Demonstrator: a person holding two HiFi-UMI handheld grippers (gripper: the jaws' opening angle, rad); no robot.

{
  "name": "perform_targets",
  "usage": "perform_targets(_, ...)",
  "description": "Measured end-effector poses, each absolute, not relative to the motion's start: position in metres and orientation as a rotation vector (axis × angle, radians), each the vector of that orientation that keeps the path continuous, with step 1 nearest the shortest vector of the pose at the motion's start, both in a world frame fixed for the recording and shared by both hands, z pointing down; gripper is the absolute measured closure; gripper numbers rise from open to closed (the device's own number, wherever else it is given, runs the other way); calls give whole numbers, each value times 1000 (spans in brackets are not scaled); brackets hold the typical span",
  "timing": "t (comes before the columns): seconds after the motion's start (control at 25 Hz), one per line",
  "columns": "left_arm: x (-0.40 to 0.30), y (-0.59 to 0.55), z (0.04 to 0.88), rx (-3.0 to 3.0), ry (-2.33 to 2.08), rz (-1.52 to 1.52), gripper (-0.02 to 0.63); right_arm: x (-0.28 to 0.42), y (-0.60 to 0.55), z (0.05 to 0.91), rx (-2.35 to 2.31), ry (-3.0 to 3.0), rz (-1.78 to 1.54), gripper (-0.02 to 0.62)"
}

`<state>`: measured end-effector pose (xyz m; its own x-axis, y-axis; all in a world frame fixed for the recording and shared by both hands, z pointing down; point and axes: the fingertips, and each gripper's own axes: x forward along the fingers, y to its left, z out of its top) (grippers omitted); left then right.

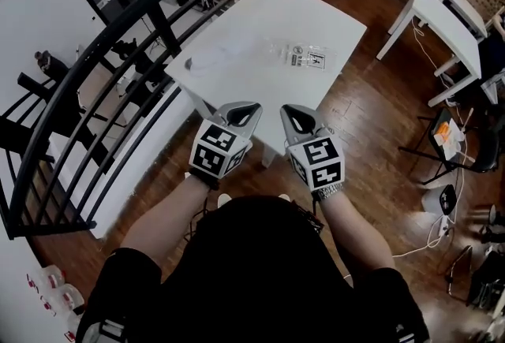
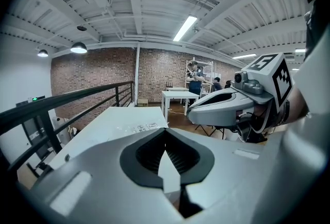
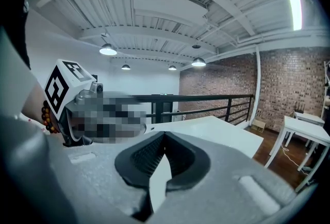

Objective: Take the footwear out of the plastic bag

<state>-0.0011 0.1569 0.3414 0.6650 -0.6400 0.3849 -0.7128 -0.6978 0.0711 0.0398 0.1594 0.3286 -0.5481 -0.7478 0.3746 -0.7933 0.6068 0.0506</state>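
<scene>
1. Bag of clear film with a white label, lying near the middle of the tabletop; the footwear inside is too small to make out from here.
2. Handling, as a judgement: the film looks thin and limp, likely slippery and quick to crumple. The whole lot seems light, so it may slide or lift when tugged.
3. Hold: pinch a loose edge or corner of the film with one tool to anchor it, then take the footwear by a firm rim through the mouth. I cannot tell which end opens.
4. Left tool: jaws closed together on nothing, close to the person, well apart from the bag.
5. Right tool likewise — jaws together, empty, beside the left.
6. Pale heap lies left of the bag — unclear what it is.
</scene>
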Motion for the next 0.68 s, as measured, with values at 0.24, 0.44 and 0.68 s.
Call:
perform_targets(0.24,-12,158,341,2669,-1094,487,589,30,160,329,1246,-2466,173,603)
perform_targets(0.44,-16,157,339,2671,-1094,479,591,26,159,327,1248,-2461,167,603)
perform_targets(0.68,-21,158,341,2673,-1091,481,589,20,159,328,1248,-2461,161,603)
